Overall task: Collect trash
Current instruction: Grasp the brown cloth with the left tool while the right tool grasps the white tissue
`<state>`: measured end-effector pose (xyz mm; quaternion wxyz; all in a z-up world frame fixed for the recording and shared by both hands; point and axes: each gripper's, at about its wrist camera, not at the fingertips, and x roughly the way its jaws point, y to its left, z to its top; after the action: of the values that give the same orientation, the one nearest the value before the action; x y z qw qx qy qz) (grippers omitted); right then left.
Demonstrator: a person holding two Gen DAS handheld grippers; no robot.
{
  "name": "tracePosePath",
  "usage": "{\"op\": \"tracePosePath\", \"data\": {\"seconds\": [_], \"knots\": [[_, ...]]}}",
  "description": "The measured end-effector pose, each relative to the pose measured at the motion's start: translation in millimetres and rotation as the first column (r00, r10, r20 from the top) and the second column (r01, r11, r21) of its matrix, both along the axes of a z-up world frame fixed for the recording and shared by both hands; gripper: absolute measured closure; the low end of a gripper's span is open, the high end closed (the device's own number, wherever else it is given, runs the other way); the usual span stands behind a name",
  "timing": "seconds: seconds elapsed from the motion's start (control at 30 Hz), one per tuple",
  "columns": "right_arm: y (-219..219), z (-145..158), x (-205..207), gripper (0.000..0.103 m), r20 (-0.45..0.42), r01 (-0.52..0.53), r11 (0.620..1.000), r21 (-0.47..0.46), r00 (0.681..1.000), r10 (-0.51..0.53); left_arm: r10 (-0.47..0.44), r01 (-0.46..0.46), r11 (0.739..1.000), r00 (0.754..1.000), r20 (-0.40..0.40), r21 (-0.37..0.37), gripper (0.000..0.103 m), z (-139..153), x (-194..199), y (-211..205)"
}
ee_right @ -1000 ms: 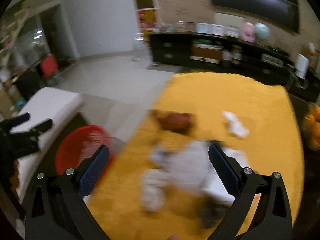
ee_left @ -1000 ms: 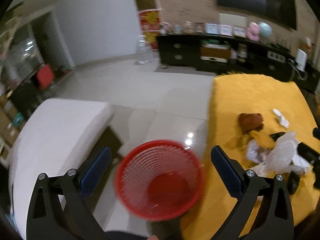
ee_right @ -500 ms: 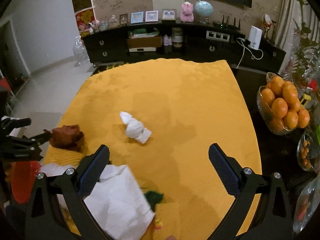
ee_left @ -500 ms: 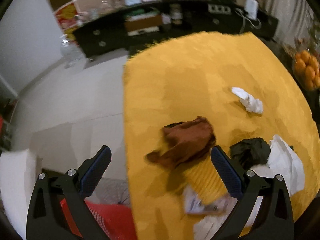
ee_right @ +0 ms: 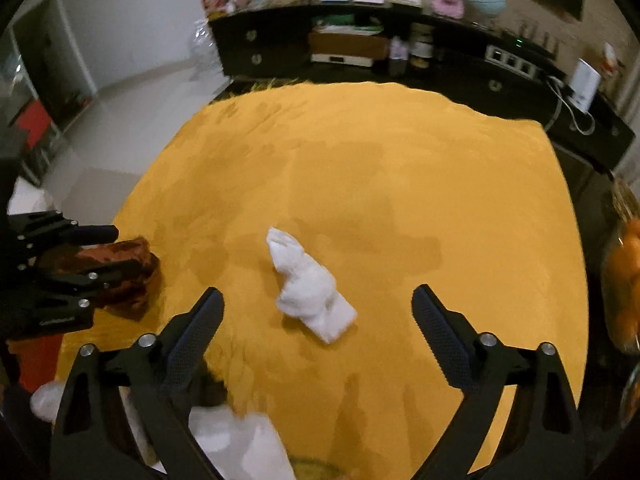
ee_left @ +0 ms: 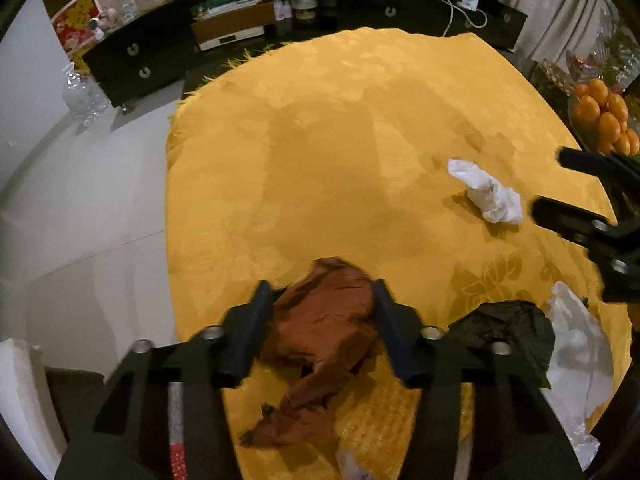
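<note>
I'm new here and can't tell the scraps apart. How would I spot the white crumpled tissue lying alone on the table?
Find the yellow tablecloth. Out on its bare middle, apart from the heap at the near edge, lies the tissue, just ahead of the open right gripper. It is small, white and crumpled; the brown wrapper sits between the left gripper's fingers.

So my left gripper sits around the crumpled wrapper near the tablecloth's left edge. A dark bag is just right of it, plastic bag beyond. The tissue wad lies mid-table, ahead of my right gripper.
</note>
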<state>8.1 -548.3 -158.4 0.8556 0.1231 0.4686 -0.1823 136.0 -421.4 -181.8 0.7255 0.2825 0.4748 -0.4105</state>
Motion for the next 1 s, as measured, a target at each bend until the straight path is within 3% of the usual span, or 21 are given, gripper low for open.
{"op": "tracePosePath", "data": {"seconds": [0.3,0.37,0.47,0.67,0.73,0.8,0.87,1.0], "knots": [[-2,-40,32,0.063,-0.107,-0.066,0.997,0.033,0.992,0.069,-0.025,0.025,0.999,1.0,-0.008,-0.046,0.063,0,-1,5],[-2,-40,32,0.068,-0.106,-0.066,0.998,0.022,0.992,0.068,-0.02,0.019,0.998,1.0,-0.015,-0.063,0.065,3,1,8],[-1,-39,29,0.072,-0.088,-0.062,0.998,0.024,0.994,0.064,-0.008,0.006,0.997,1.0,-0.026,-0.078,0.083,7,4,11],[1,-33,24,0.074,-0.066,-0.045,0.999,0.031,0.997,0.047,0.022,-0.028,0.995,0.998,-0.061,-0.091,0.083,6,8,19],[3,-29,20,0.074,-0.061,-0.044,0.999,0.031,0.997,0.046,0.03,-0.037,0.995,0.997,-0.072,-0.09,0.077,4,9,21],[4,-26,19,0.074,-0.06,-0.046,0.999,0.027,0.997,0.047,0.024,-0.029,0.997,0.997,-0.073,-0.072,0.063,2,8,20],[4,-24,17,0.074,-0.059,-0.044,0.999,0.027,0.997,0.045,0.012,-0.015,0.998,0.998,-0.064,-0.058,0.042,-1,5,19],[4,-21,16,0.074,-0.055,-0.042,0.999,0.025,0.998,0.043,-0.007,0.005,0.999,0.999,-0.044,-0.048,0.041,-4,-1,17]]}}
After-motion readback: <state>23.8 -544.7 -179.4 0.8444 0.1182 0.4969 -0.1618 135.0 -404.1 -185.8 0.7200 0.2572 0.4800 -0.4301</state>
